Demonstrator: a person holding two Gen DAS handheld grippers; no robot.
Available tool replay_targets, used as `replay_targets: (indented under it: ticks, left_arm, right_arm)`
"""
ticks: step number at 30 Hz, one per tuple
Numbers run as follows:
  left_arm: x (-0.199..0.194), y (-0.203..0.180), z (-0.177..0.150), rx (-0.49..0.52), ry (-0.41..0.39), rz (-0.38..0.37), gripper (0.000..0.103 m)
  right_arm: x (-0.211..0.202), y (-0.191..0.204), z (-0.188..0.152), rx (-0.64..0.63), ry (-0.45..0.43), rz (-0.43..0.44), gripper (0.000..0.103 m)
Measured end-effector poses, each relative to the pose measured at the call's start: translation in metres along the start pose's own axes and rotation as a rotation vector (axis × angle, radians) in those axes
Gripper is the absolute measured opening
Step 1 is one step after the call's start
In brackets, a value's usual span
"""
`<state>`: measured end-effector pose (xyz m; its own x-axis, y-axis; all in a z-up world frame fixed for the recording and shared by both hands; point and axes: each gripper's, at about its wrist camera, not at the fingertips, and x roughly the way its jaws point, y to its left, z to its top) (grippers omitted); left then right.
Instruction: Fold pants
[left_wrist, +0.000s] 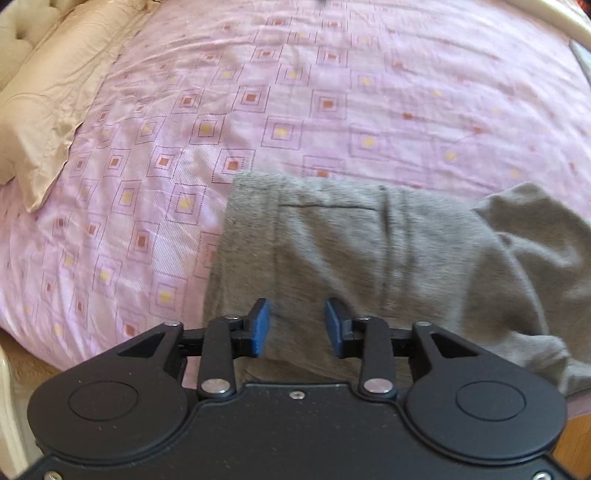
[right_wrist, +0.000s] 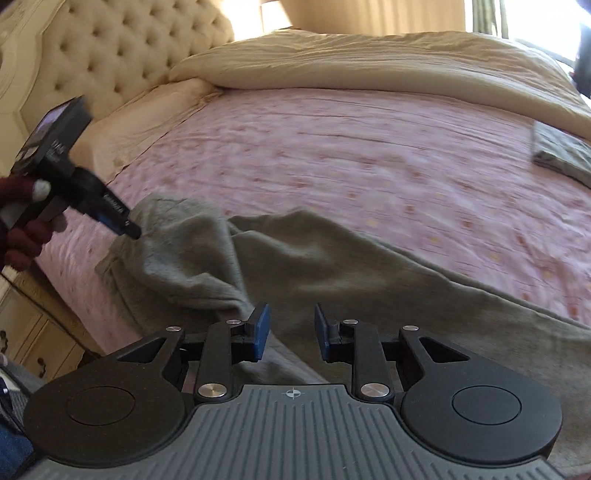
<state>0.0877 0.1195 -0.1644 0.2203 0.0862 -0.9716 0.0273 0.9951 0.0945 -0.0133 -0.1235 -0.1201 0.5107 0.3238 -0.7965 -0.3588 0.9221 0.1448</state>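
Daylight glare from window (right_wrist: 517, 22) at top; motion blur throughout; fisheye bending at edges.

The left wrist view looks steeply down from close above the grey pants (left_wrist: 369, 251) on the pink bed cover (left_wrist: 295, 92). The right wrist view faces lower across the bed toward the tufted headboard (right_wrist: 110, 55). Both share pants and cover.

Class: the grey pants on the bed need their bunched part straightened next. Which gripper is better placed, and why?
Probably the right gripper: its open jaws hang right beside the bunched fold of the pants. The left gripper hangs over flatter cloth.
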Motion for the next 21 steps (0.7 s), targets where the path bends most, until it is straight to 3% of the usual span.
replay_targets:
  ticks: [3, 10, 17, 21]
  left_arm:
    - [0.021, 0.007, 0.009, 0.065, 0.051, 0.038, 0.049]
    - [0.032, 0.011, 0.017, 0.126, 0.086, -0.003, 0.053]
    - [0.038, 0.027, 0.036, 0.038, 0.141, -0.085, 0.053]
    - [0.036, 0.036, 0.044, -0.021, 0.16, -0.121, 0.053]
  right_arm:
    - [0.022, 0.042, 0.008, -0.113, 0.019, 0.015, 0.027]
    - [0.058, 0.115, 0.008, -0.537, 0.053, 0.01, 0.032]
    - [0.092, 0.154, -0.019, -0.98, 0.047, -0.043, 0.032]
    - [0.106, 0.158, -0.026, -1.035, 0.039, -0.06, 0.03]
